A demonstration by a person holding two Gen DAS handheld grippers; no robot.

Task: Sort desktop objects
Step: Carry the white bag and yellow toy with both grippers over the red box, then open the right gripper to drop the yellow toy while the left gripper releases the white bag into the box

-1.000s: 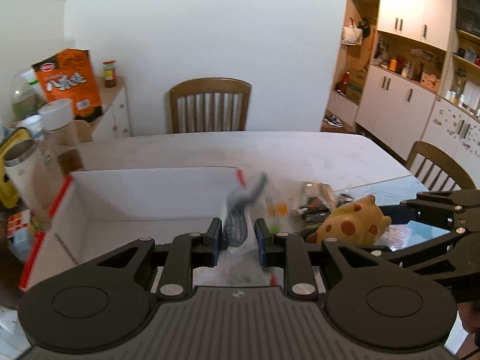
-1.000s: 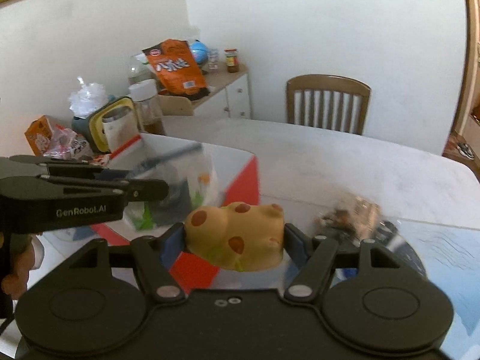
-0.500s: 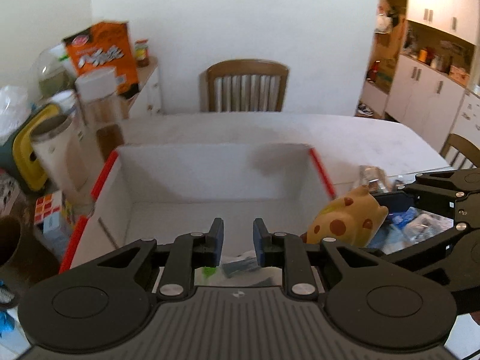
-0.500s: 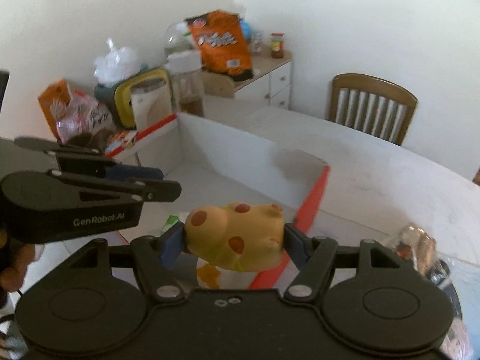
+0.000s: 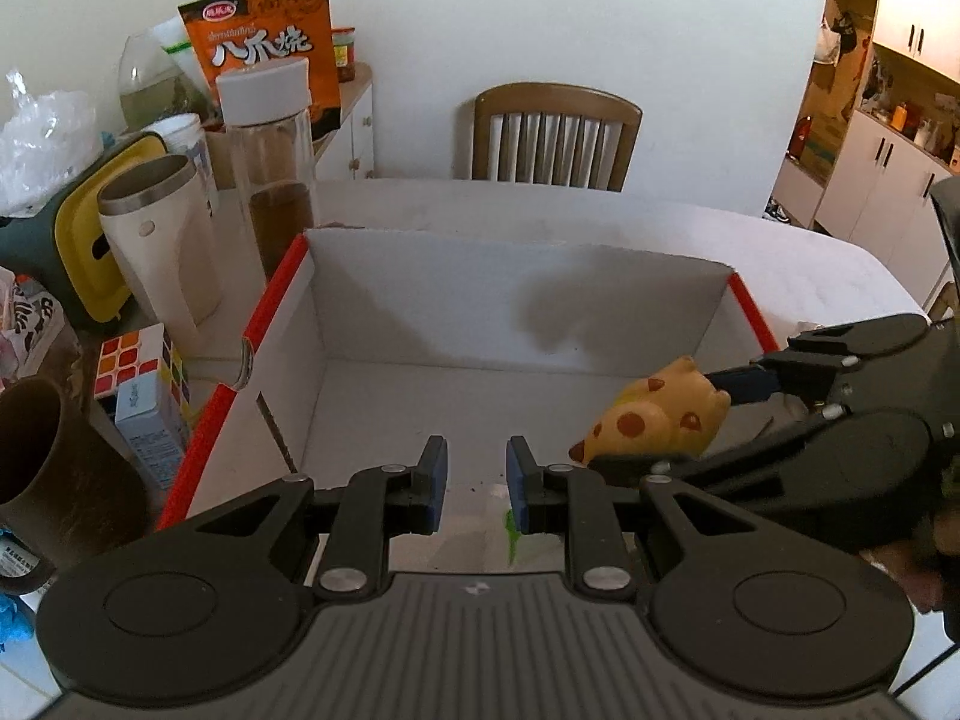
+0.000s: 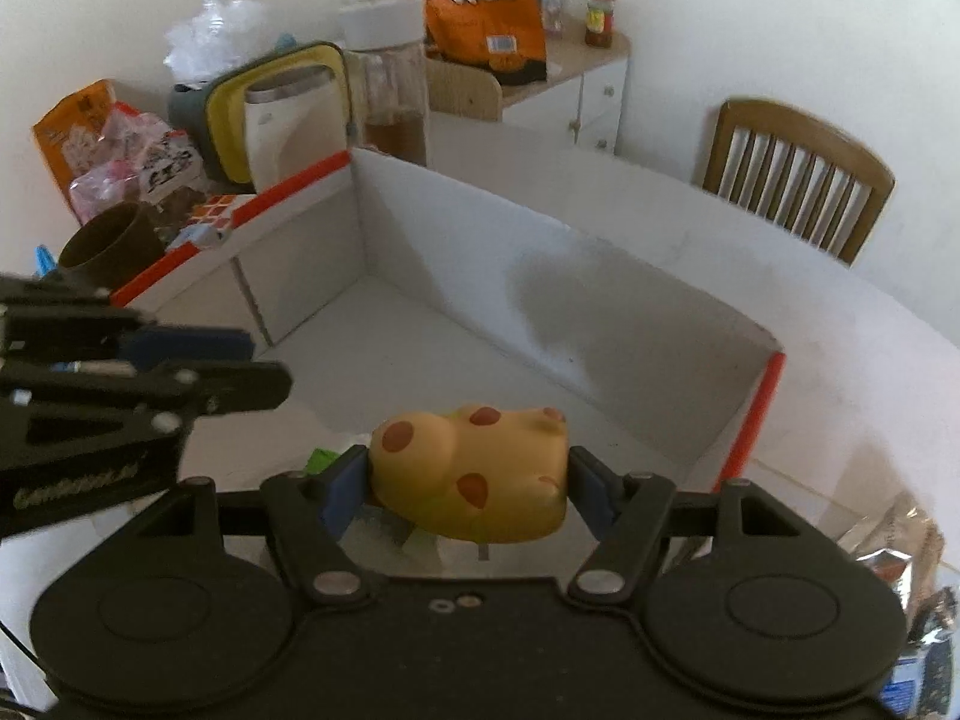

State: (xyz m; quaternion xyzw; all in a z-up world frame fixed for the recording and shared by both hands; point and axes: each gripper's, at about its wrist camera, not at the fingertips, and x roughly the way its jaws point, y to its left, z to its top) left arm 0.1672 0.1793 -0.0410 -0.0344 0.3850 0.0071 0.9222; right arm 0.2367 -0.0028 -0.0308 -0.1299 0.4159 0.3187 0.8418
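A white cardboard box with red edges (image 5: 600, 300) (image 6: 600, 324) lies open on the table. My right gripper (image 6: 468, 486) is shut on a yellow spotted squishy toy (image 6: 474, 474) (image 5: 654, 420) and holds it over the box's near right part. My left gripper (image 5: 471, 480) is open and empty above the box's near edge; it shows at the left of the right wrist view (image 6: 180, 348). A clear plastic bag with green print (image 5: 510, 534) (image 6: 324, 459) lies on the box floor under the grippers, mostly hidden.
Left of the box stand a Rubik's cube (image 5: 141, 360), a white tumbler (image 5: 162, 240), a tall clear jar (image 5: 273, 162), a brown cup (image 5: 42, 462) and an orange snack bag (image 5: 264, 42). Foil snack packets (image 6: 894, 546) lie right of the box. A wooden chair (image 5: 555, 138) stands behind the table.
The bag that my left gripper held has dropped into the box and the left jaws have opened. Both grippers moved in over the box; the toy stays gripped.
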